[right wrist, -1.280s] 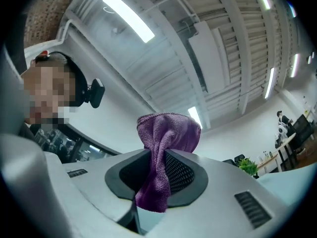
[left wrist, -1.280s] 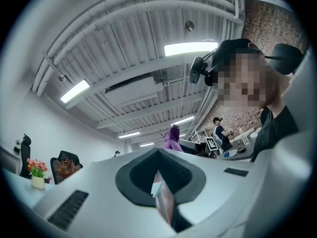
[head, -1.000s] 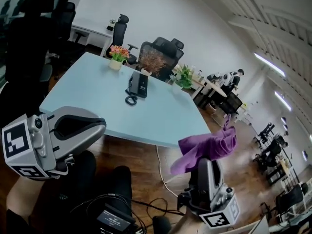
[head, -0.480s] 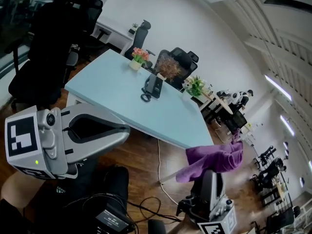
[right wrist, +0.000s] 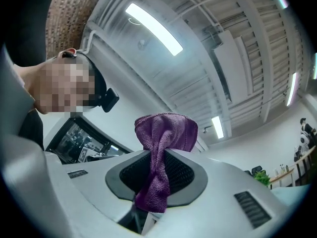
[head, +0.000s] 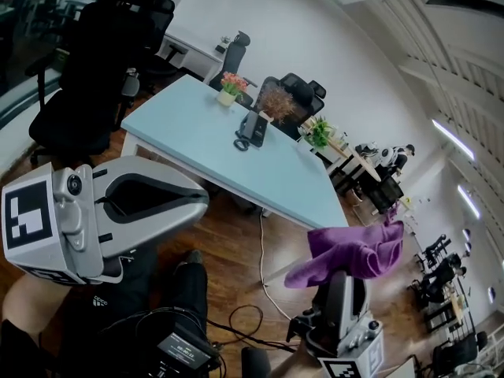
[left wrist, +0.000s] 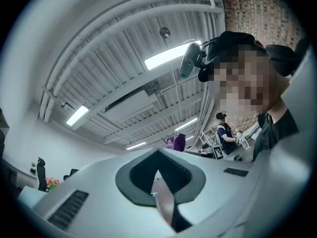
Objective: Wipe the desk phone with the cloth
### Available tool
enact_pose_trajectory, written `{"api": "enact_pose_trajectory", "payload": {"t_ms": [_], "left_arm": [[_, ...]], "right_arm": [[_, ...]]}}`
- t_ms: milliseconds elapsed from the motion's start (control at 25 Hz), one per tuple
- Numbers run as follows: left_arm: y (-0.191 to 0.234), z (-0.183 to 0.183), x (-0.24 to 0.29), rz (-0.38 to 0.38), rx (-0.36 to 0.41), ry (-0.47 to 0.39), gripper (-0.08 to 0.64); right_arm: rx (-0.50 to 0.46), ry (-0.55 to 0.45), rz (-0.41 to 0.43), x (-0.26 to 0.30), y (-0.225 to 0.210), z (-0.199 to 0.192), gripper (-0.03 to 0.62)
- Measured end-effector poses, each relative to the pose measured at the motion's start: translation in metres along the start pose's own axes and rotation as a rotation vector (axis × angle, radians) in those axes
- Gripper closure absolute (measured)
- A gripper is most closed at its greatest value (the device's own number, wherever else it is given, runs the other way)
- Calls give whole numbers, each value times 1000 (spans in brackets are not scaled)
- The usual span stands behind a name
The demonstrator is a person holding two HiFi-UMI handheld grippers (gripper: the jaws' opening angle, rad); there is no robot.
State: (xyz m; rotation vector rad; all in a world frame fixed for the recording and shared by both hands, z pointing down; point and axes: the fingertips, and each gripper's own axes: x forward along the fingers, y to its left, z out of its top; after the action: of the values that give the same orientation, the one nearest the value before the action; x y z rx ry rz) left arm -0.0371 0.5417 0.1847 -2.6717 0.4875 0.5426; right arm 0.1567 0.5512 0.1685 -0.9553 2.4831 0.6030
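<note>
The black desk phone (head: 252, 127) stands on the far side of the light blue table (head: 197, 144), well away from both grippers. My left gripper (head: 203, 200) is at the lower left over the wooden floor, shut with nothing in it; in the left gripper view its jaws (left wrist: 159, 155) meet at the tip and point up at the ceiling. At the lower right, my right gripper (head: 345, 280) is shut on the purple cloth (head: 354, 252), which bunches above the jaws. In the right gripper view the cloth (right wrist: 163, 133) is pinched between the jaws of the right gripper (right wrist: 156, 157).
A pink flower pot (head: 230, 87), a dried plant (head: 277, 101) and a green plant (head: 319, 135) stand along the table's far edge. Black office chairs (head: 94, 61) surround it. A white cable (head: 264, 278) lies on the wooden floor. More desks and people are at the far right.
The head view has swung, so the table and phone now sit farther up and to the right. Both grippers stayed low in front; the right one still holds the cloth.
</note>
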Motion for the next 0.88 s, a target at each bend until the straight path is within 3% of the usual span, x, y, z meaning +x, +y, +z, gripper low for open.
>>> {"api": "enact_pose_trajectory", "payload": {"t_ms": [160, 480, 880], "left_arm": [[0, 2, 0, 9, 2, -6, 568], [0, 3, 2, 15, -6, 7, 568], [0, 4, 4, 23, -16, 22, 568]], "right_arm": [[-24, 5, 15, -1, 6, 0, 518], [16, -2, 52, 17, 10, -16, 518], [-18, 24, 24, -1, 0, 8, 518]]}}
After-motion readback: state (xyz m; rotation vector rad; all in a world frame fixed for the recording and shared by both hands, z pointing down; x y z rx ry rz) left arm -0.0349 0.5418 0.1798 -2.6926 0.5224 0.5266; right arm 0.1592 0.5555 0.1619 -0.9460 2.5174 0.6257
